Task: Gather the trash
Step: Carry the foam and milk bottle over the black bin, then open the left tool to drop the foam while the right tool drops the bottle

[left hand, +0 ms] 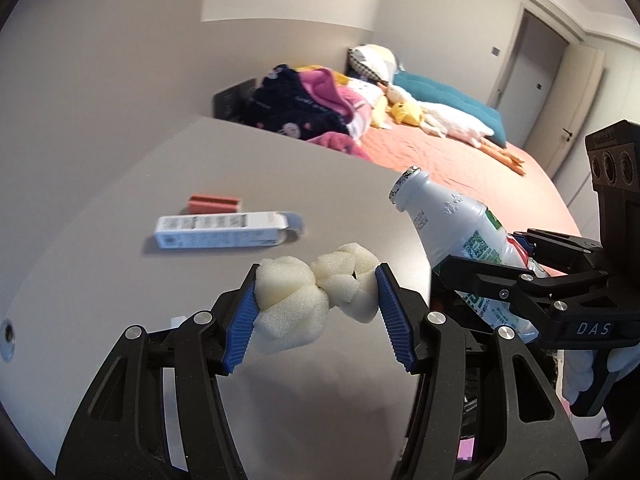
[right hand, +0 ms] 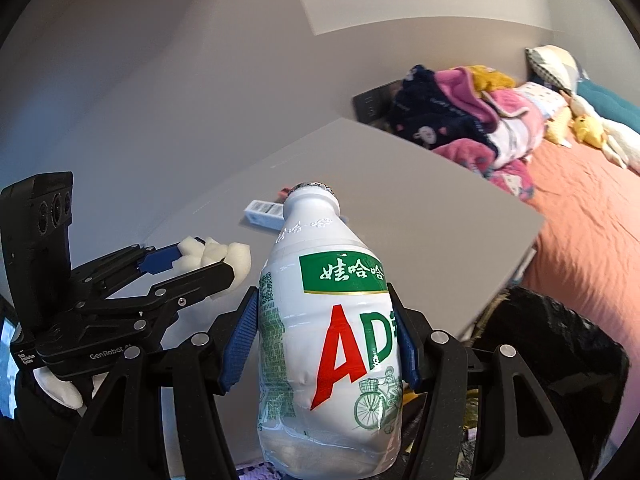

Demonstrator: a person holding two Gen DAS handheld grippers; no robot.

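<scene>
Left wrist view shows your left hand-held gripper (left hand: 318, 294) pinching a crumpled lump of white foam (left hand: 316, 292) between its blue ribbed pads (left hand: 240, 328), held above the grey counter (left hand: 120, 240); the right hand-held gripper (right hand: 328, 340) is clamped on the dented white plastic drink bottle with the green and red label (right hand: 332, 340), gripped around its middle with the open neck pointing forward. Both loads are off the surface, so the step in hand looks like carrying them to a bin, possibly the black bag (right hand: 560, 352) below the counter's edge, though you cannot confirm that from here. Keep the squeeze on the foam steady, since it compresses and could slip out. Hold the bottle gently but firmly; its thin wall already buckles. Two pieces remain on the counter: a long white cardboard box with an open flap (left hand: 224, 230) and, just behind it, a small red block (left hand: 215, 204). Release over the bin one at a time.
</scene>
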